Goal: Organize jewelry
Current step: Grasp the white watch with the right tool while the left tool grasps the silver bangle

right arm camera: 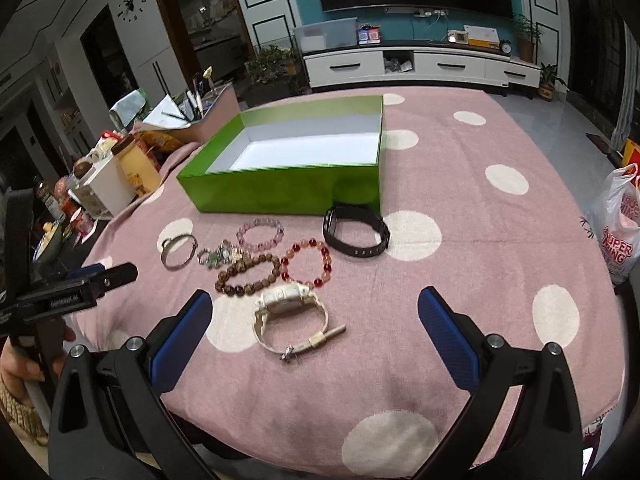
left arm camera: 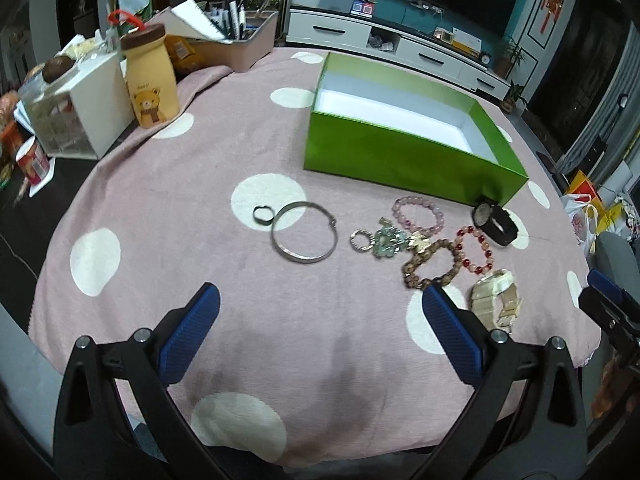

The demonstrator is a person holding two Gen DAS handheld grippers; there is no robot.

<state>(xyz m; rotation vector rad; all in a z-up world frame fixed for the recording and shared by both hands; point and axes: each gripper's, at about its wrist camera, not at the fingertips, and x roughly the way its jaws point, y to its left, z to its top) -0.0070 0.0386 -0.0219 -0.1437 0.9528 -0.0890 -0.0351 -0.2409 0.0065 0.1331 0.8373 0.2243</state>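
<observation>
An empty green box [left arm camera: 384, 148] [right arm camera: 280, 188] stands on the pink dotted cloth. In front of it lies jewelry: a silver bangle [left arm camera: 304, 233] [right arm camera: 179, 251], a small ring [left arm camera: 263, 215], a keyring charm [left arm camera: 380, 240] [right arm camera: 220, 256], a pink bead bracelet [left arm camera: 418, 213] [right arm camera: 260, 233], a brown bead bracelet [left arm camera: 430, 266] [right arm camera: 248, 274], a red bead bracelet [left arm camera: 474, 250] [right arm camera: 306, 264], a black watch [left arm camera: 494, 224] [right arm camera: 356, 232] and a cream watch [left arm camera: 496, 300] [right arm camera: 290, 314]. My left gripper [left arm camera: 320, 292] is open, near the bangle. My right gripper [right arm camera: 316, 300] is open around the cream watch.
At the left table edge stand a yellow bear bottle [left arm camera: 150, 76], a white container [left arm camera: 80, 108], a red can [left arm camera: 32, 160] and a tray of pens [left arm camera: 240, 40]. A plastic bag [right arm camera: 620, 220] hangs at the right. A TV cabinet [right arm camera: 420, 66] is behind.
</observation>
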